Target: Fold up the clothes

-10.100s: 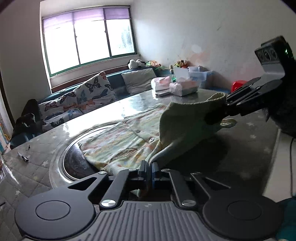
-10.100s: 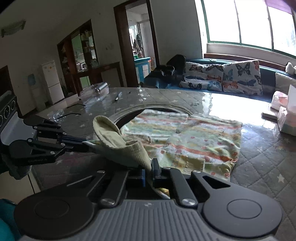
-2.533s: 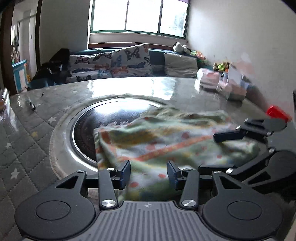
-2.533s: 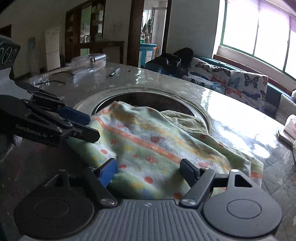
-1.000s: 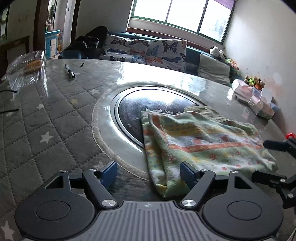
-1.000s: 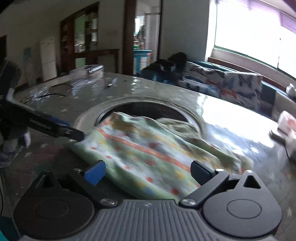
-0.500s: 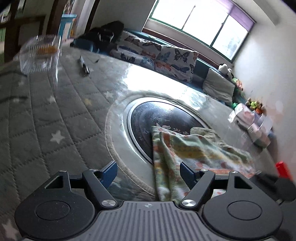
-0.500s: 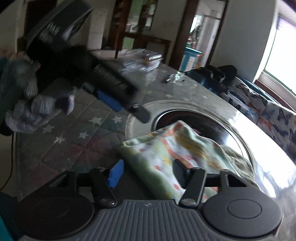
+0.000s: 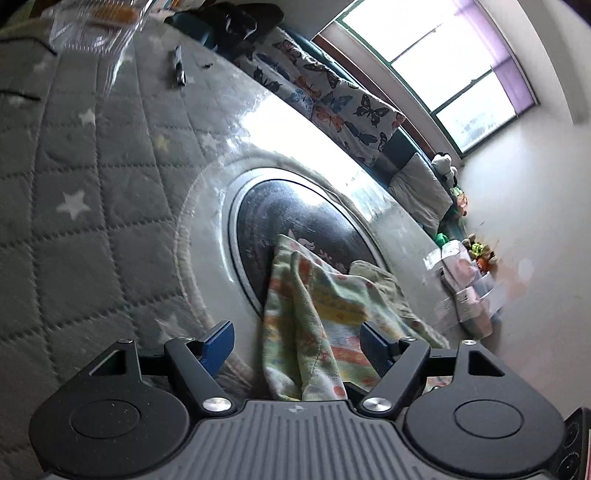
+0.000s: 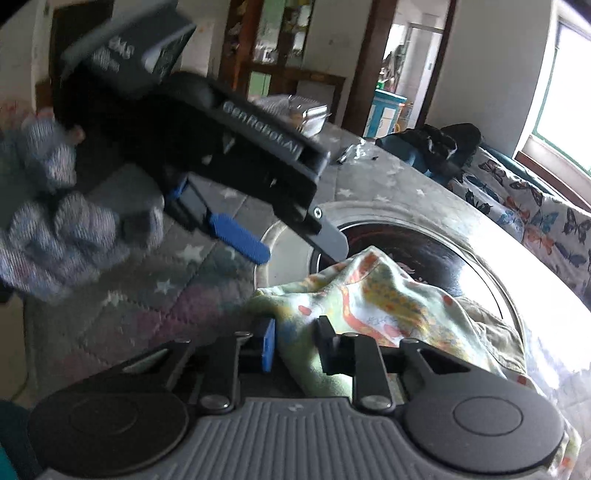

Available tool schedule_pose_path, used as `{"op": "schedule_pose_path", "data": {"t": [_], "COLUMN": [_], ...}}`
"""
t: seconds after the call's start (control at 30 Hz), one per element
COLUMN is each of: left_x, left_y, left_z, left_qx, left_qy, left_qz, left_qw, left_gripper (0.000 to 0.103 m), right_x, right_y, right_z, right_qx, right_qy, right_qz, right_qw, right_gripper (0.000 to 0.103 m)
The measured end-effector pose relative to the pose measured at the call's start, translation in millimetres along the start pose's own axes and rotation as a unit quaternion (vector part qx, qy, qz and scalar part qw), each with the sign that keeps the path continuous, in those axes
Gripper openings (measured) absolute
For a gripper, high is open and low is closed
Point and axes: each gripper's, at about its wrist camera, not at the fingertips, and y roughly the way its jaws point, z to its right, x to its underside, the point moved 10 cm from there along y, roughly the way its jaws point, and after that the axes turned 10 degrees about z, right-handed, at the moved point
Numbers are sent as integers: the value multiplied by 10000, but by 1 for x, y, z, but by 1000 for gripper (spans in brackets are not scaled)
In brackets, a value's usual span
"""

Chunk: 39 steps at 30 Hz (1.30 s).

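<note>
A folded green garment [image 9: 332, 295] with orange and yellow print lies partly over the dark round inset [image 9: 295, 214] of the table. My right gripper [image 10: 295, 332] is at the garment's [image 10: 388, 295] near corner; its jaws are closing and the cloth fills the gap between the pads. My left gripper [image 9: 295, 332] is tilted, its jaws wide and opening slightly. The garment's folded edge lies between them without touching either pad. In the right wrist view the left gripper [image 10: 295, 247] hangs just above the garment's left corner, held by a gloved hand [image 10: 55, 236].
A grey quilted cover with stars [image 9: 92, 221] spreads over the table to the left. A clear plastic box [image 9: 92, 26] and a pen [image 9: 179, 68] lie at the far side. Tissue packs [image 9: 465, 280] stand at the right; a sofa with butterfly cushions [image 9: 332, 99] runs behind.
The right gripper's jaws have closed from wide onto the garment's near corner. The left gripper has rolled and drawn back to the garment's left edge, still open.
</note>
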Motion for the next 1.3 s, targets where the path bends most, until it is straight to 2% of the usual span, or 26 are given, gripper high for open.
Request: {"op": "schedule_pose_path", "data": {"t": [0.43, 0.6, 0.7, 0.77, 0.87, 0.93, 1.07, 1.17, 1.3], "left_x": [6, 14, 16, 16, 18, 19, 22, 23, 22], "left_y": [27, 38, 40, 42, 45, 45, 44, 43, 43], "left_z": [26, 28, 28, 26, 22, 19, 13, 14, 17], "left_qx": [171, 183, 179, 155, 77, 23, -24, -45, -65], "left_qy": [-660, -769, -741, -715, -652, -627, -659, -562, -413], "left_qz": [-250, -470, -517, -550, -559, -560, -571, -550, -533], "left_qw": [9974, 9958, 9957, 9958, 9963, 9965, 9962, 9969, 9977], "left_gripper": [80, 74, 50, 26, 16, 15, 15, 15, 15], "right_x": [-13, -11, -8, -6, -5, -4, 7, 25, 54], "right_y": [-28, -32, -32, -32, -35, -42, -61, -73, -85], "right_z": [22, 22, 19, 19, 23, 28, 54, 86, 140], "right_qx": [8, -69, -133, -162, -211, -206, 133, 604, 1363], "right_qy": [634, 609, 611, 684, 848, 981, 1194, 1406, 1783], "right_qz": [495, 555, 534, 539, 566, 617, 652, 541, 378], "right_qw": [9968, 9966, 9966, 9961, 9946, 9930, 9906, 9867, 9738], "right_gripper": [16, 16, 16, 17, 22, 23, 26, 28, 34]}}
